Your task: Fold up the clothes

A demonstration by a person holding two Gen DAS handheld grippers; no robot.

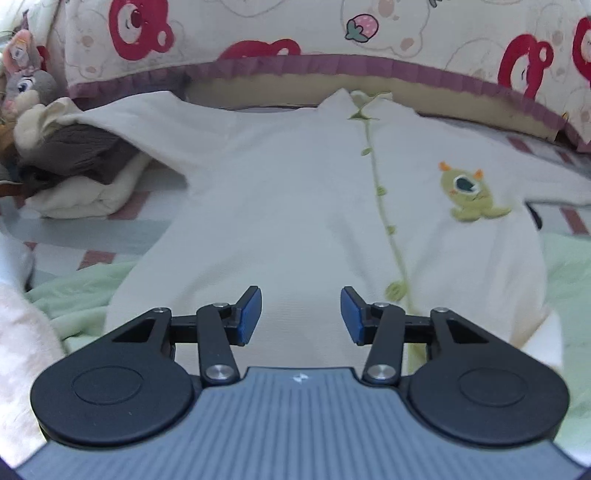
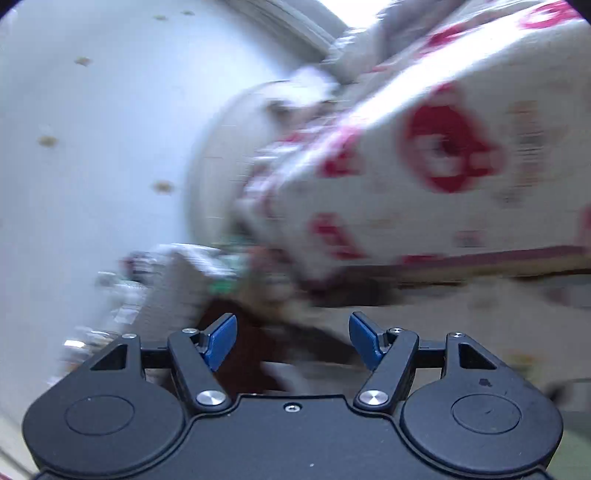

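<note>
Far left, a heap of plush toys [image 1: 33, 92] and a rumpled cream and brown bundle [image 1: 81, 173] sit at the edge of the bed, and one sleeve [image 1: 147, 118] of my garment runs up onto that bundle. Moving right: the cream baby top [image 1: 288, 206] lies face up and spread flat on the pale green blanket [image 1: 74, 295], filling the middle of the left wrist view. Its neck [image 1: 347, 98] points away from me toward the bear-print quilt [image 1: 258, 33] at the far side, its hem is nearest me, so the long axis runs near to far, with the green vine placket [image 1: 380, 192] tracing it and a little green monster patch [image 1: 471, 195] to the right of that. My left gripper [image 1: 301, 317] hangs over the hem, blue pads apart, nothing between them, released. This is thin knit, I'd say: light, floppy, no stiffness, grippy enough for the pads, so I'd pinch a hem corner or a sleeve cuff, a single layer at the edge, and drag it over. The right sleeve trails off the right edge. My right gripper [image 2: 293, 341] is away from the cloth, pads spread wide and empty; that view is smeared with blur, but it seems to face the quilt and a pale wall [image 2: 92, 129].
</note>
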